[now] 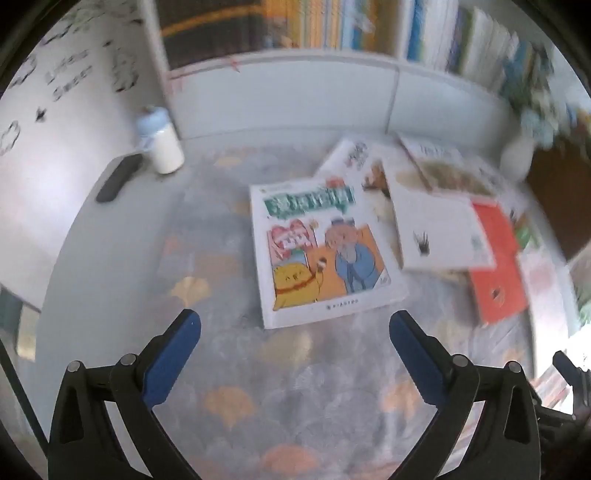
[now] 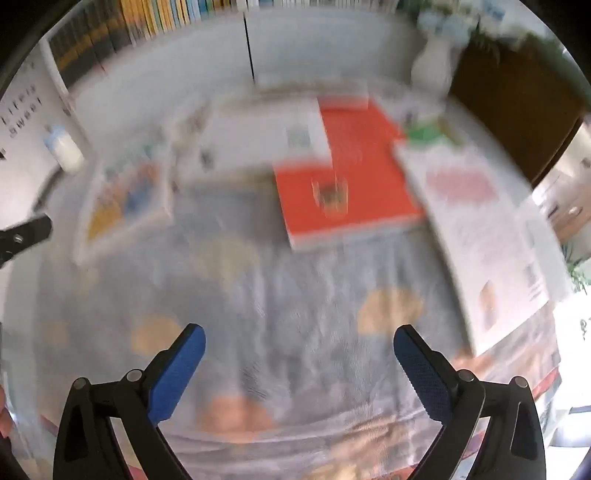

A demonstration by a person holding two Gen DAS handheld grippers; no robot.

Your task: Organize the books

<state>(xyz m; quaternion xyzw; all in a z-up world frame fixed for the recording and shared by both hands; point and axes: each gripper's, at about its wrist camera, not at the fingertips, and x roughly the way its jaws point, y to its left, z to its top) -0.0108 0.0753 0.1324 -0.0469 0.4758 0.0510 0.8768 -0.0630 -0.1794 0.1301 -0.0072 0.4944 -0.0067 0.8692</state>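
Note:
Several books lie scattered on a table with a grey leaf-patterned cloth (image 1: 229, 369). A cartoon-cover book (image 1: 325, 247) lies flat just ahead of my left gripper (image 1: 295, 325), which is open and empty above the cloth. To its right lie a white book (image 1: 439, 232) and a red book (image 1: 495, 266). In the blurred right wrist view the red book (image 2: 343, 184) lies ahead, partly under the white book (image 2: 266, 136), with a pale pink-printed book (image 2: 480, 236) at the right and the cartoon book (image 2: 125, 199) at the left. My right gripper (image 2: 299, 339) is open and empty.
A bookshelf (image 1: 332, 26) full of upright books stands behind the table. A white bottle with a blue cap (image 1: 162, 144) and a dark remote-like bar (image 1: 118, 177) sit at the left. A white vase (image 2: 432, 66) stands at the back right. The left gripper's tip (image 2: 26, 232) shows at the right view's left edge.

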